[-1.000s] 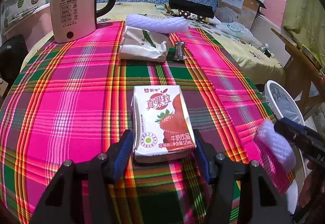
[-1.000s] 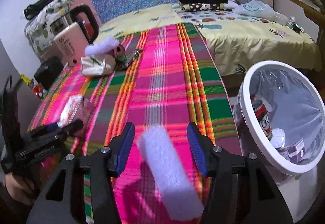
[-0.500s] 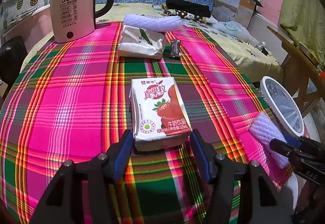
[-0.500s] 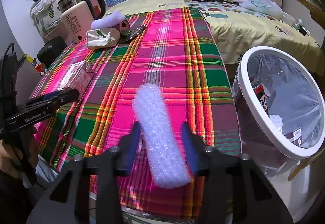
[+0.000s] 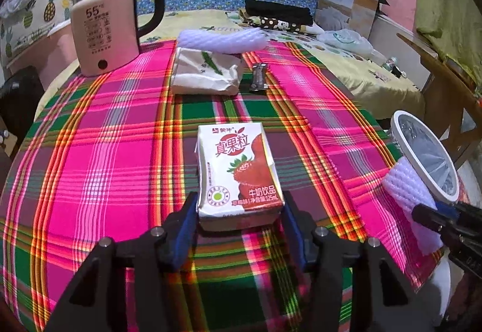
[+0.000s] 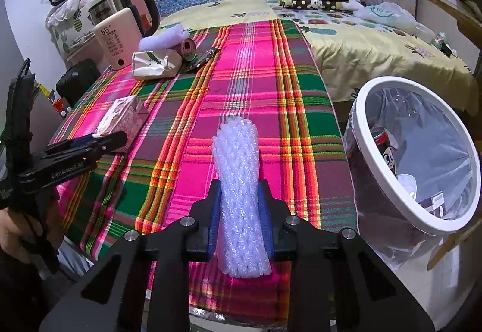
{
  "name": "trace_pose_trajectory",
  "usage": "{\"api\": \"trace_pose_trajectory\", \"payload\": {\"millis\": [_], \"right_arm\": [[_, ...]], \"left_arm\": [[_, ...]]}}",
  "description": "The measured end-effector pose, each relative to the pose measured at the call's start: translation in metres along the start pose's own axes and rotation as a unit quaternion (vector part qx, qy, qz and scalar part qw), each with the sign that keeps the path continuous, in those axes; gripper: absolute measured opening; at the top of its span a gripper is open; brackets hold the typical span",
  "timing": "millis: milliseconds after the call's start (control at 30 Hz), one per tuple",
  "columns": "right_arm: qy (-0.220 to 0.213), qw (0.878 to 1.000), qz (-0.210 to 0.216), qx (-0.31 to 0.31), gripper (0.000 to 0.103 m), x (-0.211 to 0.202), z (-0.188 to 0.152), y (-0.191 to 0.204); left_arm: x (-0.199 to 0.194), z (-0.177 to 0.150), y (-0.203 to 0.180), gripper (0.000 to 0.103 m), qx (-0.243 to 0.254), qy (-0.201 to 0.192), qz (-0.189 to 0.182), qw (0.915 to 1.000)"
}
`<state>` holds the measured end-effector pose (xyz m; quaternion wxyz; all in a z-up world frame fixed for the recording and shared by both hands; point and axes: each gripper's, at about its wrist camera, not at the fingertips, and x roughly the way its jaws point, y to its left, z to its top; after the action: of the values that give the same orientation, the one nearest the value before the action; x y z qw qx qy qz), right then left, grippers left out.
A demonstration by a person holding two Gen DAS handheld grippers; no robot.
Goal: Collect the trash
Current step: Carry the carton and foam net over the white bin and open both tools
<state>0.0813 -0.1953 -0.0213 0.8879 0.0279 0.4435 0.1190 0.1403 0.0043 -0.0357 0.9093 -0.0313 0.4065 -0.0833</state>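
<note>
Now, through the left wrist view, my left tongs (image 5: 239,219) straddle the near end of the strawberry milk carton (image 5: 238,170), which lies flat on the plaid desk (image 5: 120,151). A second ago the blue pads stood clear of its sides with a visible gap; now they sit against the carton's lower corners and the jaws are closing. I cannot say that they press yet, so I read the carton as framed, not gripped. Off to the right edge of this view, my right tongs (image 5: 433,211) already hold one end of the white foam net sleeve (image 5: 406,196), with the white-rimmed trash bin (image 5: 421,157) just beyond it.

Next, the right wrist view shows the bigger change. Where the jaws stood wide apart a second ago, with the foam net sleeve (image 6: 239,193) lying loose between them, my right tongs (image 6: 239,220) have narrowed onto it and are closing, both blue pads touching its sides and squeezing it slightly. The sleeve is caught near its lower half at the desk's near edge. The trash bin (image 6: 373,151), lined with a clear bag and already holding some trash, stands just beside the desk on the right.

By my judgement, the sleeve is ready to lift and swing over to the bin, while the carton needs a firmer close first. More foam, a paper packet (image 6: 156,64) and a kettle (image 6: 120,36) wait at the far end.
</note>
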Motion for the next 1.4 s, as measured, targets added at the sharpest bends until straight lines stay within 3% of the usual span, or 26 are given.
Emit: {"api": "trace_pose_trajectory", "payload": {"millis": [467, 833, 1400], "right_arm": [[-0.031, 0.999, -0.018, 0.014, 0.024, -0.014, 0.006, -0.003], [-0.053, 0.997, -0.048, 0.042, 0.024, -0.029, 0.009, -0.027], [-0.077, 0.986, -0.105, 0.101, 0.024, -0.052, 0.000, -0.090]], "left_arm": [[-0.016, 0.002, -0.037, 0.055, 0.036, -0.018, -0.018, 0.9990], [-0.019, 0.014, -0.079, 0.055, 0.070, -0.027, -0.057, 0.9956], [-0.005, 0.037, -0.177, 0.055, 0.140, -0.030, -0.133, 0.9807]]}}
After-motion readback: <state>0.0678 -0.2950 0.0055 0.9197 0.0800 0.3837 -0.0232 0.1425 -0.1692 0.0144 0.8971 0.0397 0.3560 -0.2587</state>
